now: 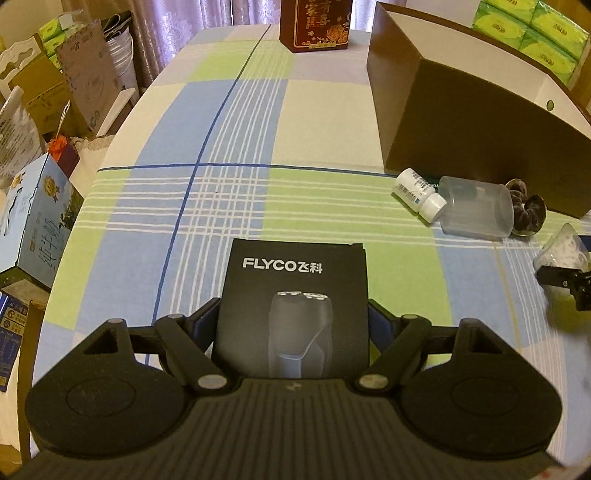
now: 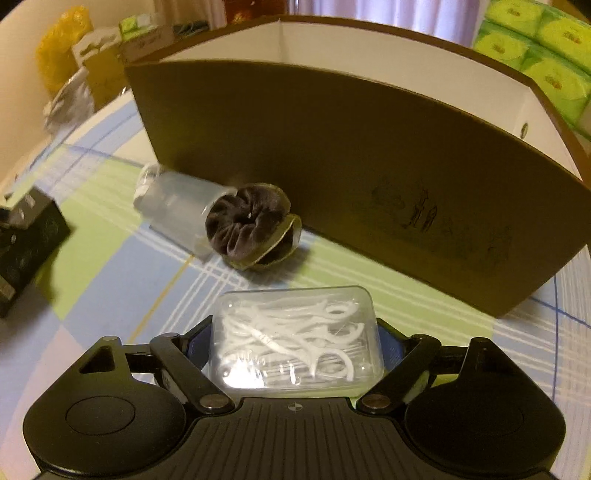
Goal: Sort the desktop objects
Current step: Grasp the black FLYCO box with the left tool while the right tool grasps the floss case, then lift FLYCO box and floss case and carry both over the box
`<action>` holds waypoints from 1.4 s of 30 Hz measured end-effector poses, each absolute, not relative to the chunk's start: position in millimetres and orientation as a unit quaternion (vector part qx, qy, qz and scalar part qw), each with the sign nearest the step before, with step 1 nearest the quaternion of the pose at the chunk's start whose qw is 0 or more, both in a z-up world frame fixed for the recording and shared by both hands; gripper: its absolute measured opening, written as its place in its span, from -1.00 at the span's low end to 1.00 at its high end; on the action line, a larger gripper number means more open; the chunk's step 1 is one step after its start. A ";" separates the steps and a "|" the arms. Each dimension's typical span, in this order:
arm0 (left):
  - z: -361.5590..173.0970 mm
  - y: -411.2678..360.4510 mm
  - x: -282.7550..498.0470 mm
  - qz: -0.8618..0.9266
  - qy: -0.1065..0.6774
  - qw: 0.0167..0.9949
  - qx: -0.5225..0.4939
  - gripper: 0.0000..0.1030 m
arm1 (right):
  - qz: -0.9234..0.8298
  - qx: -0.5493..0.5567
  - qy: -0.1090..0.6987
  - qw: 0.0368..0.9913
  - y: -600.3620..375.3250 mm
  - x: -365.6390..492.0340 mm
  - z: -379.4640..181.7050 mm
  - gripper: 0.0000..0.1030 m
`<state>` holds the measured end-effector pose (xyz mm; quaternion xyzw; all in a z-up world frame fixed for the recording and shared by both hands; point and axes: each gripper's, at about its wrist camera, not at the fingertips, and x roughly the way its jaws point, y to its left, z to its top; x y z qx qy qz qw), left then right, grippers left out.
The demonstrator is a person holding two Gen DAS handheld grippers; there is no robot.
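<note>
Your left hand-held gripper (image 1: 293,314) is clamped on a black FLYCO shaver box (image 1: 295,299), the fingers pressing its two long sides and the box standing up between them above the checked cloth of the counter (image 1: 229,147). Off the counter's left edge sits a blue-and-white carton (image 1: 35,221) among stacked cardboard. Ahead, at the far end of the counter, stands a dark red box with gold lettering (image 1: 314,26).

To the right of the shaver box, a small white pill bottle (image 1: 419,194) lies on its side, its cap touching a clear plastic jar (image 1: 476,206) that also lies on its side. A dark brown scrunchie (image 2: 251,225) rests against the jar's far end, just in front of the big brown box (image 2: 332,155), which is open-topped with a white interior; whether the scrunchie touches the box wall is hard to tell through the blur.

Your right hand-held gripper (image 2: 295,336) grips a clear case of white floss picks (image 2: 295,339), fingers closed against its short sides, held near the brown box's front wall. Green tissue packs (image 2: 535,40) are stacked behind the box on the right.
</note>
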<state>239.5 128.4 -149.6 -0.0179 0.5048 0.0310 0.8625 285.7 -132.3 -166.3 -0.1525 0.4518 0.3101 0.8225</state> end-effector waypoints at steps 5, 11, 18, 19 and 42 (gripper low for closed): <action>-158.7 129.2 242.5 0.038 0.523 0.851 -0.024 0.52 | 0.294 -0.157 0.462 0.822 -135.2 279.0 -164.0 0.61; -164.1 124.9 238.4 0.037 0.524 0.851 -0.006 0.49 | 0.288 -0.153 0.468 0.821 -138.9 265.9 -158.4 0.61; -161.2 119.4 230.9 0.017 0.524 0.851 -0.009 0.48 | 0.284 -0.115 0.475 0.825 -151.9 251.3 -146.3 0.61; -159.8 117.5 228.5 0.013 0.523 0.852 -0.009 0.48 | 0.283 -0.107 0.477 0.825 -155.1 248.8 -145.0 0.61; -53.1 65.0 257.3 -0.087 0.413 0.906 0.004 0.48 | 0.275 -0.063 0.429 0.858 -178.6 250.6 -84.1 0.61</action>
